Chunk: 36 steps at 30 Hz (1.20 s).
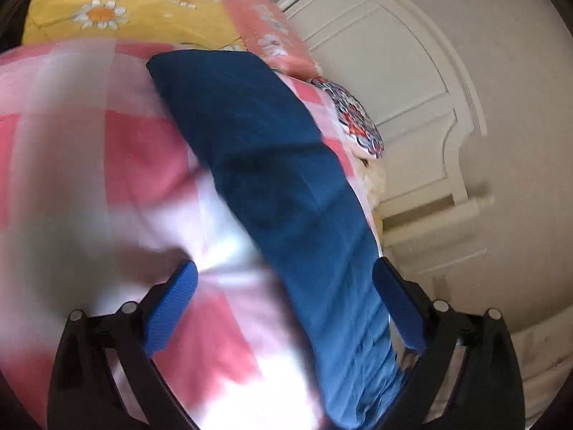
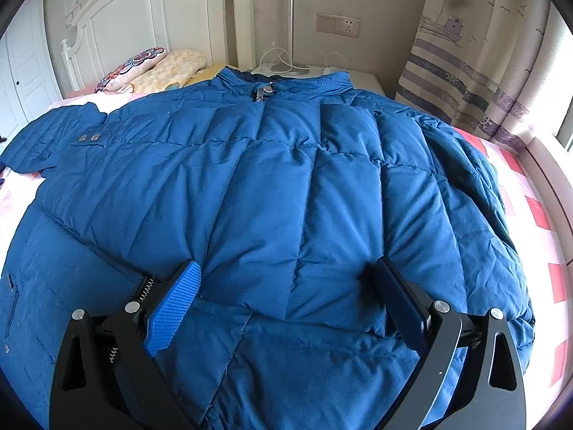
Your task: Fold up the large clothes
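Jacket (image 2: 272, 186) lies spread front-up across the checked bedspread (image 2: 537, 215), ready for folding. Right gripper (image 2: 286, 286) hovers wide open over its hem; left gripper (image 1: 286, 286), also open and empty, straddles the sleeve (image 1: 272, 186).

The left gripper (image 1: 284, 286) has its jaws spread wide, its view tilted and blurred. The right gripper (image 2: 286, 283) is also spread wide (blue pads (image 2: 172, 308) facing inward), held level and angled downward, its fingers closing on nothing.
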Available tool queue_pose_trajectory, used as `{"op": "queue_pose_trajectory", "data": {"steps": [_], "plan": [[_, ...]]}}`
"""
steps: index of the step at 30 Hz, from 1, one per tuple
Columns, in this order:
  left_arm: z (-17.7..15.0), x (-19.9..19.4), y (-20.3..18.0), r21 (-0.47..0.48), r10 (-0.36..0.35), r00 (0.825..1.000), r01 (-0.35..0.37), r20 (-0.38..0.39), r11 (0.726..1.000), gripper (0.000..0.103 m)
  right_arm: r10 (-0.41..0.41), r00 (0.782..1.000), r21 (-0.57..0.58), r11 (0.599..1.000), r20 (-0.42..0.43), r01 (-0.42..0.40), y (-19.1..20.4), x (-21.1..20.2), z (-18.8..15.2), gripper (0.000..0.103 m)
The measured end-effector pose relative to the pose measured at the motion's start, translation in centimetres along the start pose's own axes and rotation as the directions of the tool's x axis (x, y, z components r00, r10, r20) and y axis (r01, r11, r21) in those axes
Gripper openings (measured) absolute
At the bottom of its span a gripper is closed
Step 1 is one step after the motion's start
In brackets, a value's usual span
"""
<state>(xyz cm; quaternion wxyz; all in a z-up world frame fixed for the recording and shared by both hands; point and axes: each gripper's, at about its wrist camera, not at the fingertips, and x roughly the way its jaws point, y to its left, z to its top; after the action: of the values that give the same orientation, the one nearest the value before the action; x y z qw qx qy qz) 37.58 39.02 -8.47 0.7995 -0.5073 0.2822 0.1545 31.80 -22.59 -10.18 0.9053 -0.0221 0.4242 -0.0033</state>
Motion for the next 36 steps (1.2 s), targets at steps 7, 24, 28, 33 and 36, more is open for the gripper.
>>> {"op": "queue_pose_trajectory", "data": {"steps": [7,24,28,33,36], "plan": [[-1.5,-1.8,-2.2,0.067,-0.042,0.995,0.036,0.09,0.997,0.004,0.091,0.974,0.184,0.974,0.209,-0.131,-3.2,-3.4,-0.8,0.084],[-49.8,-1.4,-21.1,0.941,0.086,0.939,0.324,-0.332,0.096,0.079,0.057,0.867,0.536,0.766,0.495,-0.356,-11.8,-6.7,-3.8,0.085],[-52.0,-2.0,-20.9,0.96,0.108,0.957,0.275,-0.269,-0.044,0.09,0.06,0.867,0.547,0.753,0.495,-0.365,-12.3,-6.7,-4.2,0.085],[-48.4,-6.8,-19.9,0.941,0.054,0.94,0.338,-0.336,-0.023,0.09,0.063,0.869,0.552,0.749,0.491,-0.366,-12.6,-6.6,-4.3,0.085],[-42.6,-10.3,-18.2,0.91,-0.08,0.913,0.407,-0.401,0.077,0.091,0.065,0.873,0.541,0.762,0.484,-0.357,-12.4,-6.6,-4.2,0.085]]}}
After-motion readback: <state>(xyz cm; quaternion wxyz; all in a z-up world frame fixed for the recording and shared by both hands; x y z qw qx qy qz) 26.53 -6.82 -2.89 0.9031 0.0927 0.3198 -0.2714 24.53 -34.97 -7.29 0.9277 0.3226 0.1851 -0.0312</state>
